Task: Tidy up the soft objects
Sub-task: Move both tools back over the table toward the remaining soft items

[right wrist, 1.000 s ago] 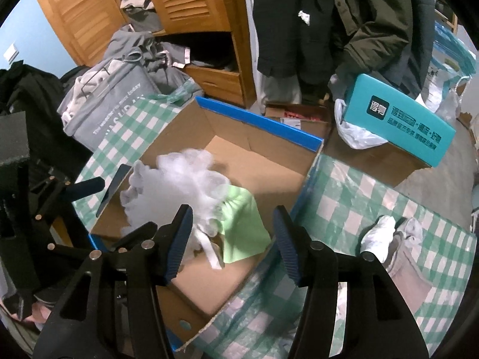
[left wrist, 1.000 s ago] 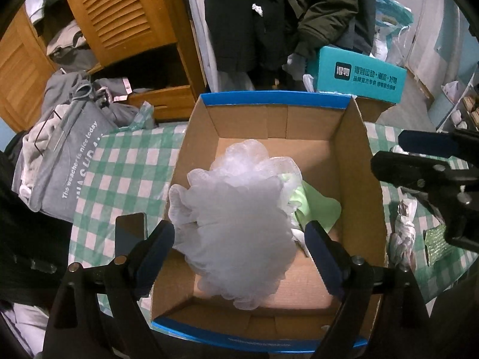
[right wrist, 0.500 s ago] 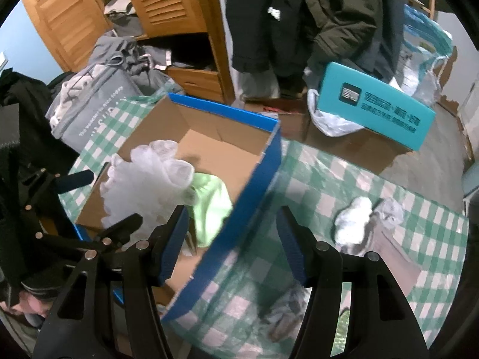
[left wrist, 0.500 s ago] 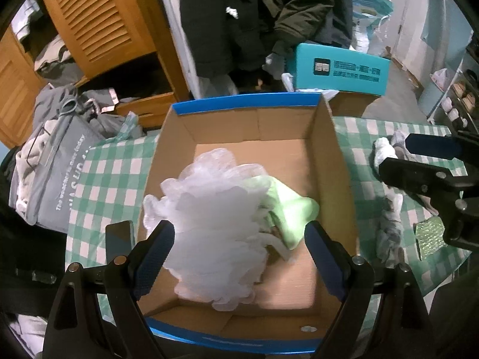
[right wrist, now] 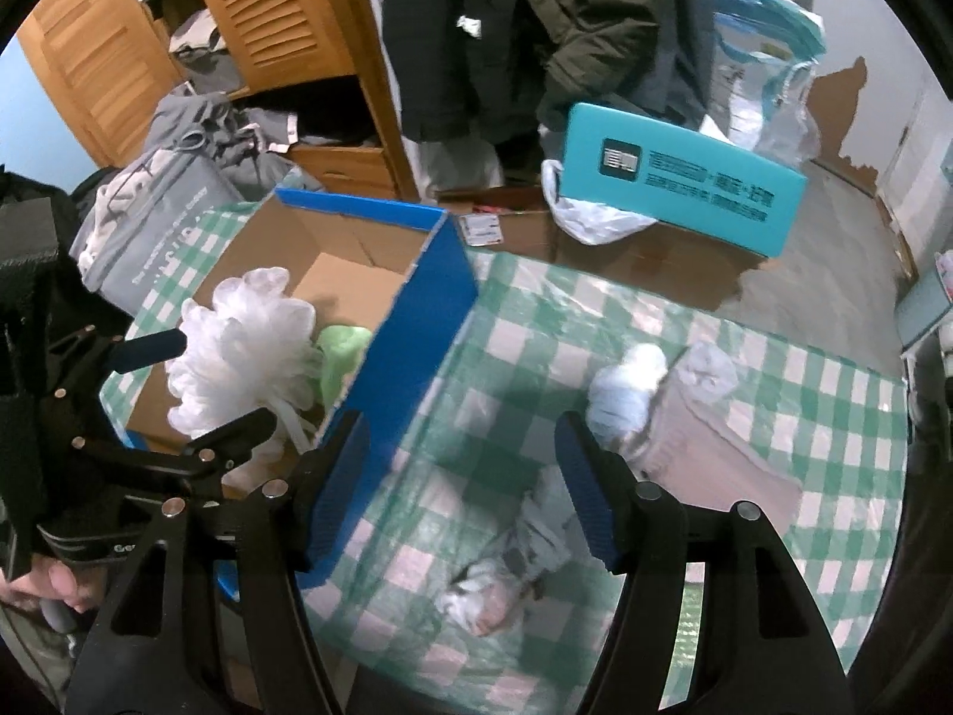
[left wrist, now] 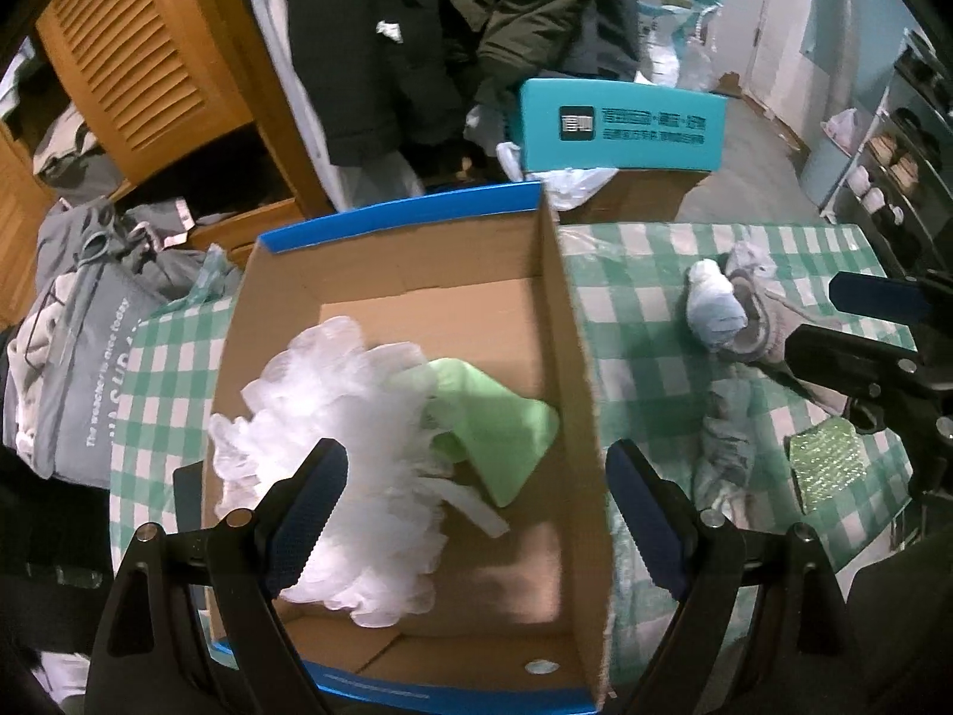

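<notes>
Grippers first: left gripper (left wrist: pixel 476 512) hangs over the cardboard box (left wrist: pixel 572 357), jaws wide apart w/ nothing clamped. Right gripper (right wrist: pixel 464 476) over the checked cloth (right wrist: pixel 804 417), jaws apart & just been opening, empty. White mesh pouf (left wrist: pixel 351 447) + green cloth (left wrist: pixel 500 429) sit in the box; rolled socks (right wrist: pixel 625 393) farther right on the cloth.

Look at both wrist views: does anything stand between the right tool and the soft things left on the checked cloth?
Nothing visible does. The right tool hangs open above the checked cloth, with the crumpled grey cloth lying in the gap between its fingers and the rolled white sock just beyond. The cardboard box stands off to its left.
</notes>
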`<state>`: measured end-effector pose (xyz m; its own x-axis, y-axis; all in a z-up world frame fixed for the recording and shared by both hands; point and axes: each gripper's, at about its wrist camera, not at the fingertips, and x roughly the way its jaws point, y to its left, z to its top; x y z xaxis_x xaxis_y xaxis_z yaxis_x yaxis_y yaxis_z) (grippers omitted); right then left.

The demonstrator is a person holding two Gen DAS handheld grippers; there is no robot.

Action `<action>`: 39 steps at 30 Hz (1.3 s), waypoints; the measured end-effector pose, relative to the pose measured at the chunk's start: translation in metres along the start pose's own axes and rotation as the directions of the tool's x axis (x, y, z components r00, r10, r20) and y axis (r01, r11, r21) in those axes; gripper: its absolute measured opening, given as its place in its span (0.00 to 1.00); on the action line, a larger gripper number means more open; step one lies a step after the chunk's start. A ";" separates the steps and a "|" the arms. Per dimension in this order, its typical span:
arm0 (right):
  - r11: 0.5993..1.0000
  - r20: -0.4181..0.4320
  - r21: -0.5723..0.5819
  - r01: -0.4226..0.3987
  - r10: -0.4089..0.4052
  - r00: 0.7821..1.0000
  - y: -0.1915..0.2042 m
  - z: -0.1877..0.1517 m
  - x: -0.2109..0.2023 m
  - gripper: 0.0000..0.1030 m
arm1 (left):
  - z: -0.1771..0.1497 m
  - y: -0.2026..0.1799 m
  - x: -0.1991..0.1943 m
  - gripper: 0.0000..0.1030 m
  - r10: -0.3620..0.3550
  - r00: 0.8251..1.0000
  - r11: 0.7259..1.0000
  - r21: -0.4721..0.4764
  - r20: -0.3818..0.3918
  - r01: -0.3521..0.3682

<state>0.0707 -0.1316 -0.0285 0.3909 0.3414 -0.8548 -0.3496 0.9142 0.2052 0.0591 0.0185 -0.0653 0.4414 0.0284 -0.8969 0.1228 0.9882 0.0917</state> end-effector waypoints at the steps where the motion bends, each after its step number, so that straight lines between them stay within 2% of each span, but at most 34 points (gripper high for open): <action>1: 1.000 0.001 0.004 0.004 -0.004 1.000 -0.004 -0.002 -0.002 0.64 | 0.001 -0.003 0.000 0.87 -0.003 1.000 1.000 0.007 -0.001 0.003; 12: 0.995 -0.008 0.076 0.058 -0.057 0.998 -0.051 -0.032 -0.017 0.64 | 0.008 -0.045 0.001 0.87 -0.027 1.000 0.997 0.076 -0.008 0.027; 20: 0.987 -0.015 0.135 0.089 -0.088 0.996 -0.085 -0.055 -0.025 0.64 | 0.007 -0.079 0.010 0.87 -0.053 0.997 0.991 0.122 -0.048 0.059; 30: 0.973 -0.084 0.185 0.138 -0.125 0.989 -0.118 -0.090 -0.015 0.64 | -0.005 -0.121 0.033 0.87 -0.059 0.992 0.978 0.193 -0.115 0.080; 36: 0.967 -0.130 0.203 0.157 -0.132 0.983 -0.131 -0.109 -0.005 0.65 | -0.009 -0.133 0.049 0.87 -0.102 0.981 0.977 0.171 -0.166 0.130; 39: 0.962 -0.158 0.213 0.169 -0.136 0.978 -0.138 -0.117 0.003 0.65 | -0.012 -0.139 0.057 0.87 -0.097 0.979 0.976 0.176 -0.181 0.129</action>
<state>0.0204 -0.2826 -0.1153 0.2952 0.1745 -0.9394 -0.0893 0.9839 0.1547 0.0560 -0.1150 -0.1342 0.2589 -0.0408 -0.9650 0.3334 0.9415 0.0496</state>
